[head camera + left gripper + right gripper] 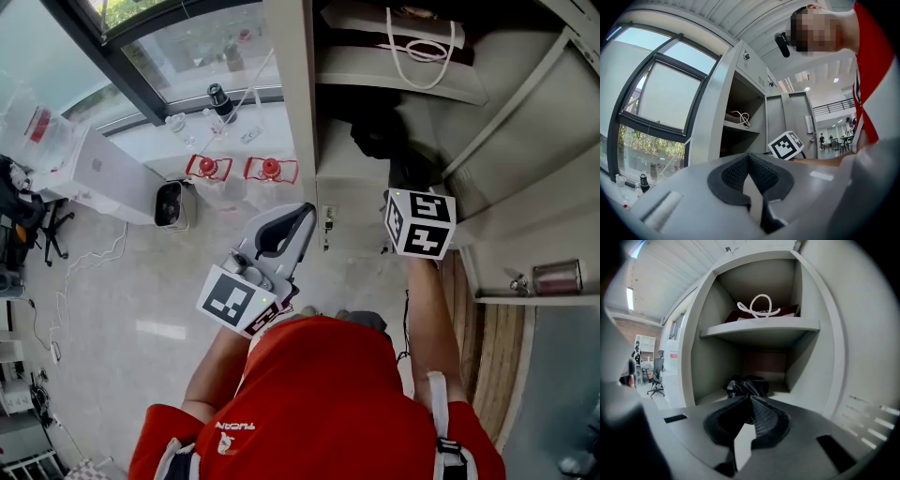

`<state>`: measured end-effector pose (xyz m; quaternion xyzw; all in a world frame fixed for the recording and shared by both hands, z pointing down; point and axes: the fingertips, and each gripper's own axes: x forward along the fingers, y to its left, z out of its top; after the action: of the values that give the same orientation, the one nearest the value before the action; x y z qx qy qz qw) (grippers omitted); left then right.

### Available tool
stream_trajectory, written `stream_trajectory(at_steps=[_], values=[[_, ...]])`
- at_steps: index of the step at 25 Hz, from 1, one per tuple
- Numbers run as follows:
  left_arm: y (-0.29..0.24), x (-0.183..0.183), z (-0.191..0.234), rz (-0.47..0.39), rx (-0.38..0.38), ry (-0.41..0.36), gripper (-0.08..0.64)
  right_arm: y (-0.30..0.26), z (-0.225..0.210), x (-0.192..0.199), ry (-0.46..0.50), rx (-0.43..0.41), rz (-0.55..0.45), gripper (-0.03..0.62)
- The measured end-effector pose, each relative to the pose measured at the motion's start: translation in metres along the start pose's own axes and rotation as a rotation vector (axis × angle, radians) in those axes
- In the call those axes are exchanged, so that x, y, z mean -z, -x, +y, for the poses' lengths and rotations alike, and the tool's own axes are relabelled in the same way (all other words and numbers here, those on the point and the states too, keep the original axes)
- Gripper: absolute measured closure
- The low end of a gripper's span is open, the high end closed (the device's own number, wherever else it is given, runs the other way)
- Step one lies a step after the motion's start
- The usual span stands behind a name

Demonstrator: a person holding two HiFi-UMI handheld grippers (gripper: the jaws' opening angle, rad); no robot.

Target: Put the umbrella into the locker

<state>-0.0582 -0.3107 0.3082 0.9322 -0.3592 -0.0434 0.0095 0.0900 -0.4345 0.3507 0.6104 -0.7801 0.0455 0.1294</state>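
Observation:
The black folded umbrella [745, 386] lies on the floor of the lower compartment of the open grey locker [759, 326]. In the head view the umbrella [380, 131] shows as a dark bundle inside the locker [302, 103]. My right gripper [751, 399] is just in front of that compartment, a little short of the umbrella, shut with nothing between its pads. Its marker cube [420, 223] is at the locker's mouth. My left gripper [749, 161] is held back beside the locker, shut and empty; it [281, 234] points toward the locker's left wall.
A dark bag with a white cord handle [759, 310] fills the upper shelf. The open locker door [525, 122] stands to the right, with a metal latch [555, 277] on it. A window sill with bottles [220, 103], a white box [103, 173] and two red items [239, 169] are to the left.

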Motion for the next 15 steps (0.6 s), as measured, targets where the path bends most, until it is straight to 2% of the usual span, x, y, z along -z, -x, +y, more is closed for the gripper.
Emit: stream_trajectory(at_steps=[4, 10, 15], values=[[-0.003, -0.002, -0.005, -0.006, 0.016, 0.001, 0.555, 0.024, 0.006, -0.008, -0.029, -0.048, -0.094, 0.583], [-0.005, -0.007, -0.015, -0.028, 0.019, 0.006, 0.554, 0.074, 0.031, -0.032, -0.101, -0.224, -0.283, 0.583], [-0.01, -0.018, -0.025, -0.049, 0.023, -0.012, 0.555, 0.114, 0.05, -0.047, -0.103, -0.301, -0.372, 0.583]])
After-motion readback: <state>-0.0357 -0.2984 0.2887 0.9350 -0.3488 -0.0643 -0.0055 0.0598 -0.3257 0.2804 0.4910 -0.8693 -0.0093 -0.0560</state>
